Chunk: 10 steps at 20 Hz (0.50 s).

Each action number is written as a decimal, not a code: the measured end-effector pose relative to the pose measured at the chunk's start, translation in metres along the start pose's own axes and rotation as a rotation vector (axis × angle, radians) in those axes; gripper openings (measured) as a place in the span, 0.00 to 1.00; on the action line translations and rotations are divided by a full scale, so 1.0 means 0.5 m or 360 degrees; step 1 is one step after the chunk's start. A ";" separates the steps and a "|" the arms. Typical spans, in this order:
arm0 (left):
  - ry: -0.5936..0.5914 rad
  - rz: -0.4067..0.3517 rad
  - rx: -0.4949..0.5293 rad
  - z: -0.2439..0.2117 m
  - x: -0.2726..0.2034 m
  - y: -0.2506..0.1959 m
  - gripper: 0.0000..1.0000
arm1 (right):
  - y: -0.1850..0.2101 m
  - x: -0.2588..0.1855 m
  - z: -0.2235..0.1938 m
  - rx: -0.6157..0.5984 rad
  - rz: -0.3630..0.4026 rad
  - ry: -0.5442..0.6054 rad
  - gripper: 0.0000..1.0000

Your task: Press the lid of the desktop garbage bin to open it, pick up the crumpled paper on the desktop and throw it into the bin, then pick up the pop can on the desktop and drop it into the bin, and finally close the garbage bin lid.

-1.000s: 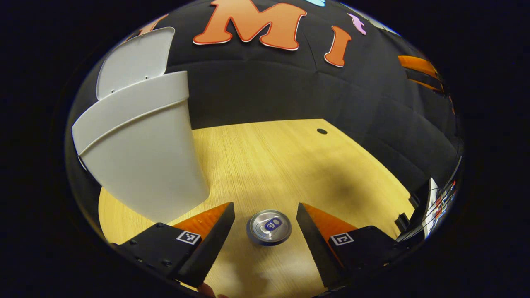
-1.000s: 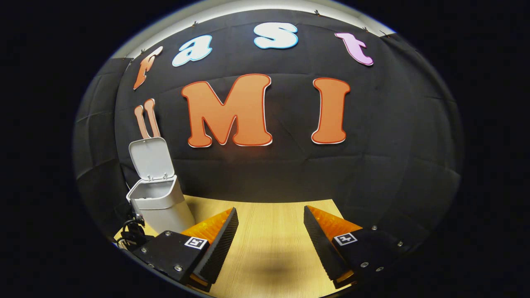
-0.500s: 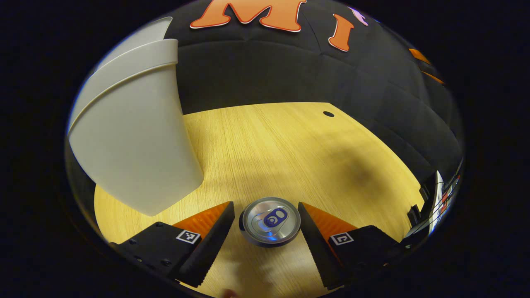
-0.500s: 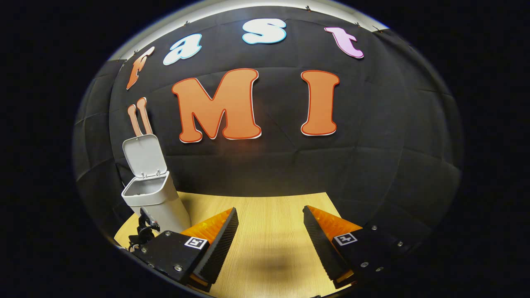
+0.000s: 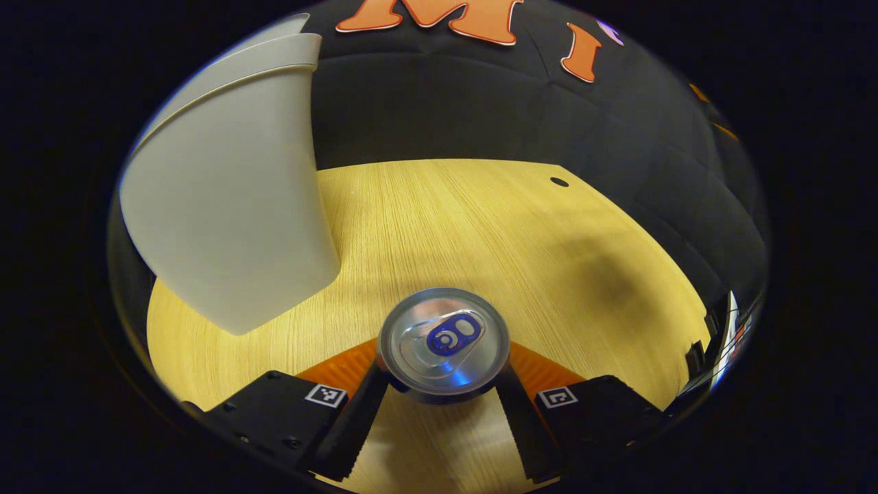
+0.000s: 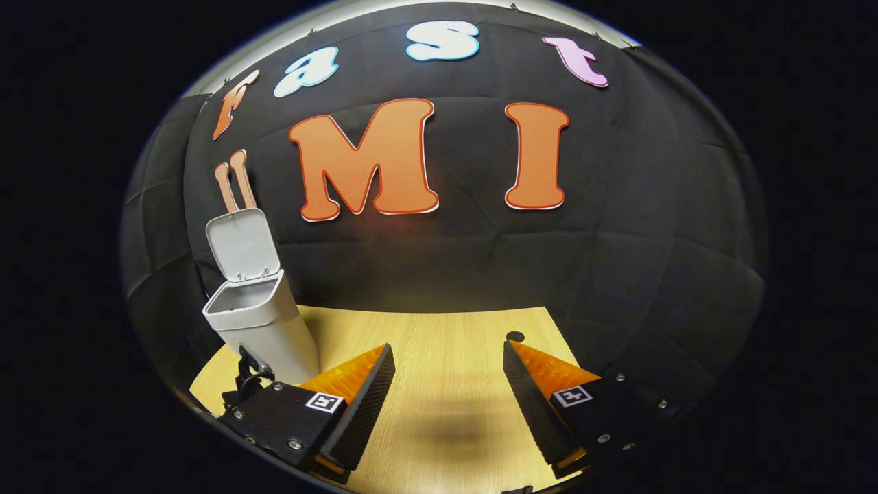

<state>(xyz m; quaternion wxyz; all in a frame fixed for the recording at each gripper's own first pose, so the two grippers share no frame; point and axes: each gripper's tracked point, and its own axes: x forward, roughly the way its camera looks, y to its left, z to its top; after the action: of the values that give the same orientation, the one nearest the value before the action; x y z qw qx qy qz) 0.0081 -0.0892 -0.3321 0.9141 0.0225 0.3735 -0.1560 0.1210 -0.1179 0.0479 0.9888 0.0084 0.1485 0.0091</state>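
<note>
left gripper view: the left tongs [image 5: 442,412] are looking down on the upright pop can [image 5: 444,343], whose top is sitting between the two fingers [image 5: 350,429]; the fingers are lying close against the can's sides, apparently touching it, though whether both are pressing firmly cannot be told, since the can's top is hiding the contact. the can seems to be standing on the wooden bench [image 5: 480,226], but its base is hidden, so whether it is lifted cannot be told. the garbage bin [image 5: 226,206] is rising just beside the can, to the upper left in this view, with its lid edge peeking above the rim. right gripper view: the right tongs [image 6: 446,405] are hanging wide open over bare bench [image 6: 446,343], holding nothing. the garbage bin [image 6: 257,322] is standing at the far left with its lid [image 6: 240,243] raised upright, so the lid-opening step is judged done. part of the other gripper [image 6: 248,377] is showing low beside the bin. no crumpled paper is lying on the bench surface visible here, and the bin's inside cannot be seen, so the paper step is probably done. judged progress: the can grasp is being made; lifting, dropping the can into the bin, and closing the lid are remaining.
</note>
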 end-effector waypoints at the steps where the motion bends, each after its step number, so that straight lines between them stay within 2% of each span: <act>1: -0.0009 0.0004 0.0006 0.004 -0.004 0.002 0.86 | 0.003 -0.001 0.002 0.0000 0.0005 -0.0003 0.95; 10: -0.0180 0.0004 0.0009 0.057 -0.029 0.010 0.86 | 0.057 0.011 0.008 0.0006 0.0094 -0.0011 0.95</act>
<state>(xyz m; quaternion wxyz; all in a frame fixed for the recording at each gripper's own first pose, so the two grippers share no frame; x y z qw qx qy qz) 0.0194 -0.0852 -0.3019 0.9339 0.0168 0.3208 -0.1570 0.1272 -0.0895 0.0506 0.9886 0.0147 0.1447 0.0381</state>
